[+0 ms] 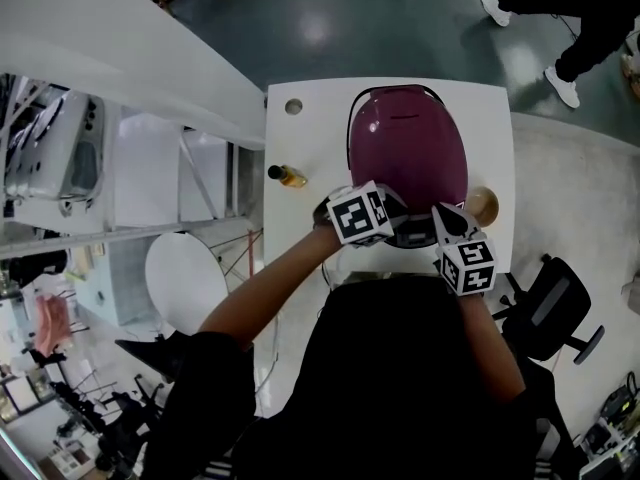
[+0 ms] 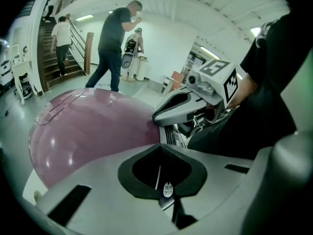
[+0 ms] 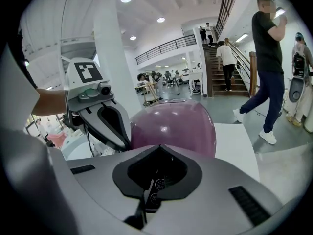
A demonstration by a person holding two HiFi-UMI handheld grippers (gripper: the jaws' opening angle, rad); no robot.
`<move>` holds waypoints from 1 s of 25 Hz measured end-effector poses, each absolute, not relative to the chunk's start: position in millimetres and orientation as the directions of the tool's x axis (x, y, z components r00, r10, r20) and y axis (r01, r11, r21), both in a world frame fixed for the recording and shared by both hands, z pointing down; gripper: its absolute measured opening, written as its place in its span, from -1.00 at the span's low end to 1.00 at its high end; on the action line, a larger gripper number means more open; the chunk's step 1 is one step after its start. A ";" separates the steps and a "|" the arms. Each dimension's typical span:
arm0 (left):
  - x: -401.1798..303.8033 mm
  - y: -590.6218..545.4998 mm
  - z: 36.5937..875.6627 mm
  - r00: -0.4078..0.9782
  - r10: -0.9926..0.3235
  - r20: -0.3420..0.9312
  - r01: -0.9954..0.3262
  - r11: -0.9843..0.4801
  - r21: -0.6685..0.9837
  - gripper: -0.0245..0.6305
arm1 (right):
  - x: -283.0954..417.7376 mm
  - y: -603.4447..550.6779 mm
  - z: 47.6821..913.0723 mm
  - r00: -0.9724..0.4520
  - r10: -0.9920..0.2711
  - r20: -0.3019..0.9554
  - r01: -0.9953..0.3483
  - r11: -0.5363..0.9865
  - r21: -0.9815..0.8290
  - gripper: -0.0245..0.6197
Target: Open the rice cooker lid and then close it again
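A purple rice cooker (image 1: pixel 407 143) stands on a white table (image 1: pixel 300 258), in the upper middle of the head view. Its round lid (image 2: pixel 88 131) is down and closed. Both grippers are at the lower edge of the cooker in that picture, over its grey front part.

The left gripper (image 2: pixel 161 182) has its jaws fully together and nothing is between them. Through the dark opening in the jaws only a small part of the cooker's front shows, with a little oval label. In the head view this gripper (image 1: pixel 395 223) is a little left of the centre, with its marker cube beside it.

The right gripper (image 3: pixel 154 186) is also fully closed and holds nothing; small round buttons show through its opening. In the head view it (image 1: pixel 447 220) lies just right of the left one. Whether either tip touches the cooker, I cannot tell.

A small bottle (image 1: pixel 288 176) with amber liquid stands on the table left of the cooker, and a round tan thing (image 1: pixel 483 205) is at its right. A person (image 3: pixel 268 72) in dark clothes walks at the right of the right gripper view.
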State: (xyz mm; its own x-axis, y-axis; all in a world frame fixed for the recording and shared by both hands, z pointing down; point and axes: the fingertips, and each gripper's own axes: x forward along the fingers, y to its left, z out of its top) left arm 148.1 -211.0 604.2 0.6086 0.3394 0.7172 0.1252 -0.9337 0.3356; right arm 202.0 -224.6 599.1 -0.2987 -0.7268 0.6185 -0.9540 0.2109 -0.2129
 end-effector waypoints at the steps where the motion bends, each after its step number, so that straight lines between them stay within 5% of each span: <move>1: 147.4 -209.8 604.1 0.612 0.332 0.717 0.127 -0.937 0.326 -0.92 | 201.7 -223.9 599.3 -0.301 -0.724 0.621 -0.953 0.212 -0.215 -0.92; 8: 131.3 -205.5 599.4 0.670 0.211 0.712 0.075 -0.973 0.217 -0.92 | 198.4 -213.5 570.5 -0.308 -0.758 0.575 -0.951 0.235 -0.199 -0.92; 17: 108.0 -173.3 532.0 0.898 -0.082 0.432 -0.197 -0.953 0.231 -0.92 | 190.6 -171.1 542.6 -0.300 -0.796 0.526 -0.953 0.270 -0.135 -0.92; 25: 51.6 -134.8 498.5 0.894 -0.371 0.252 -0.434 -0.858 0.275 -0.92 | 165.8 -130.3 512.5 -0.298 -0.833 0.465 -0.955 0.263 -0.141 -0.92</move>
State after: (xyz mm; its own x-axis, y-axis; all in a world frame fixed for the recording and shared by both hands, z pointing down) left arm 51.6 -134.8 498.5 0.8938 -0.3712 0.2517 -0.4337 -0.8581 0.2747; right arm 165.8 -130.3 512.5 -0.2980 -0.8335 0.4653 -0.9545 0.2628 -0.1406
